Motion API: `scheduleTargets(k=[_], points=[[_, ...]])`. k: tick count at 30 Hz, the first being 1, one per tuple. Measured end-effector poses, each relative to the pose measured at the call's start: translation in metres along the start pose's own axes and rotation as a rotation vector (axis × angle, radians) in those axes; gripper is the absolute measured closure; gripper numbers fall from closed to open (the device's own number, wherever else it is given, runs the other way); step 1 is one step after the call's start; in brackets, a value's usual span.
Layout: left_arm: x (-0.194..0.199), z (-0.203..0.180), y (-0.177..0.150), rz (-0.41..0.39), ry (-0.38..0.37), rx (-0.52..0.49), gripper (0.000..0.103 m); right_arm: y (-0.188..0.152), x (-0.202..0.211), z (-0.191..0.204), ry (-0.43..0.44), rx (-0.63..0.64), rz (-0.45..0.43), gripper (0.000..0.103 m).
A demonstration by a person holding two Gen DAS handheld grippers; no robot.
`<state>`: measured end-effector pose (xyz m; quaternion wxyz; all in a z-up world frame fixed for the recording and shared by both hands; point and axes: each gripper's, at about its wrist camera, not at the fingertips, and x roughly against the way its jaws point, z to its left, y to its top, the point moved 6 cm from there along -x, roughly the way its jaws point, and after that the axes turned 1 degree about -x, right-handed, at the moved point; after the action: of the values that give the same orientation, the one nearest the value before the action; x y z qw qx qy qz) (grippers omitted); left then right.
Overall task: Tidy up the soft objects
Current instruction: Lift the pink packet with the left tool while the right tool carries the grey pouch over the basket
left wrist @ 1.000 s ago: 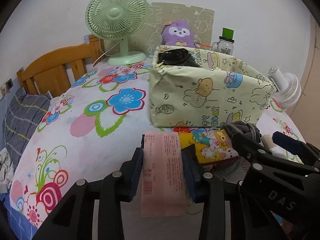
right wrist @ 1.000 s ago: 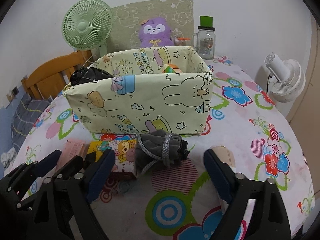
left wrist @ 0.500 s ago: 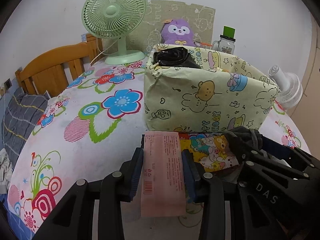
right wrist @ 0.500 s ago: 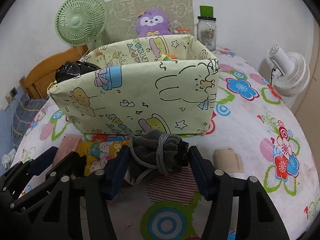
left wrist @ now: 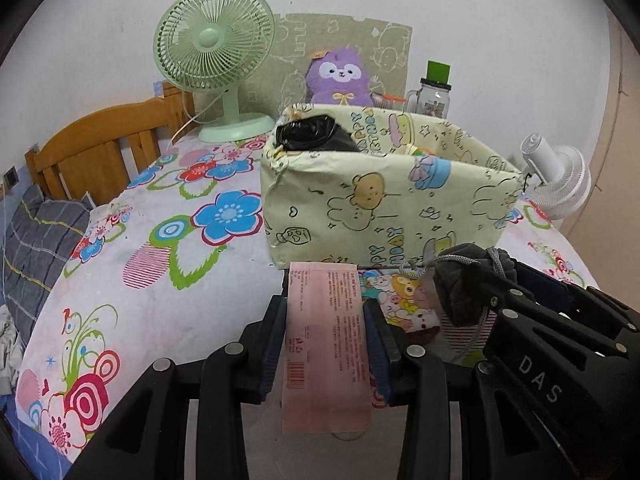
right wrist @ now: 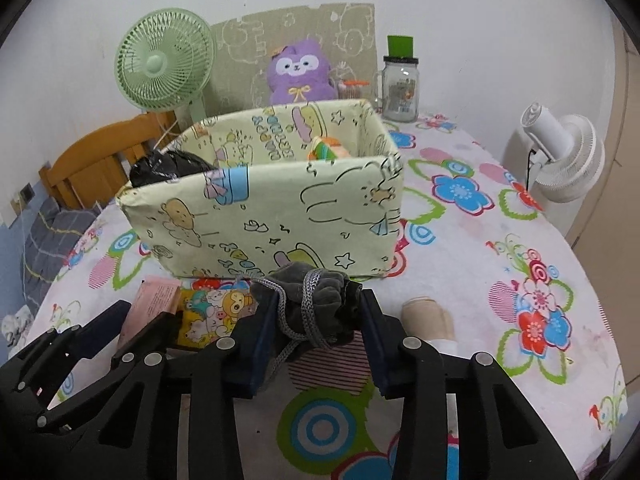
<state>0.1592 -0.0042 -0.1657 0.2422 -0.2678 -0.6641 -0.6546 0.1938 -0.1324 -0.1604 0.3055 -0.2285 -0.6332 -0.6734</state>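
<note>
My left gripper (left wrist: 325,320) is shut on a flat pink packet (left wrist: 324,344), held just in front of the pale yellow cartoon-print box (left wrist: 384,200). In the right wrist view the jaws of my right gripper (right wrist: 316,312) are closing on a grey drawstring pouch (right wrist: 316,292), and both blue pads touch its sides. The pouch (left wrist: 460,288) sits by the box's (right wrist: 260,216) front wall. A yellow cartoon-print packet (right wrist: 216,308) lies between the two grippers. Inside the box are a black bag (left wrist: 312,132) and a colourful soft toy (right wrist: 326,148).
A beige roll (right wrist: 428,316) lies right of the pouch on the flowered tablecloth (right wrist: 500,248). Behind the box stand a green fan (left wrist: 216,48), a purple plush (right wrist: 298,72) and a jar with a green lid (right wrist: 400,84). A white fan (right wrist: 560,160) is at the right edge, a wooden chair (left wrist: 100,148) at the left.
My right gripper has moved forward and its wide-open jaws have closed in around the grey pouch. My left gripper has kept its hold on the pink packet.
</note>
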Motion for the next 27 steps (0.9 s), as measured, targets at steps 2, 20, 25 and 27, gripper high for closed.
scheduleTargets(k=[2,20,25,27], points=[[0.005,-0.001,0.001,-0.008,-0.003,0.0,0.064,0.001,0.006,0.0,-0.001,-0.001,-0.011,0.06],[0.048,-0.017,0.008,-0.087,-0.028,-0.021,0.064,0.008,0.061,0.004,0.008,0.014,-0.11,0.06],[0.058,-0.021,0.011,-0.108,-0.036,-0.027,0.064,0.011,0.073,0.005,0.008,0.022,-0.134,0.06],[0.059,-0.023,0.012,-0.111,-0.039,-0.031,0.064,0.012,0.078,0.006,0.008,0.025,-0.143,0.059]])
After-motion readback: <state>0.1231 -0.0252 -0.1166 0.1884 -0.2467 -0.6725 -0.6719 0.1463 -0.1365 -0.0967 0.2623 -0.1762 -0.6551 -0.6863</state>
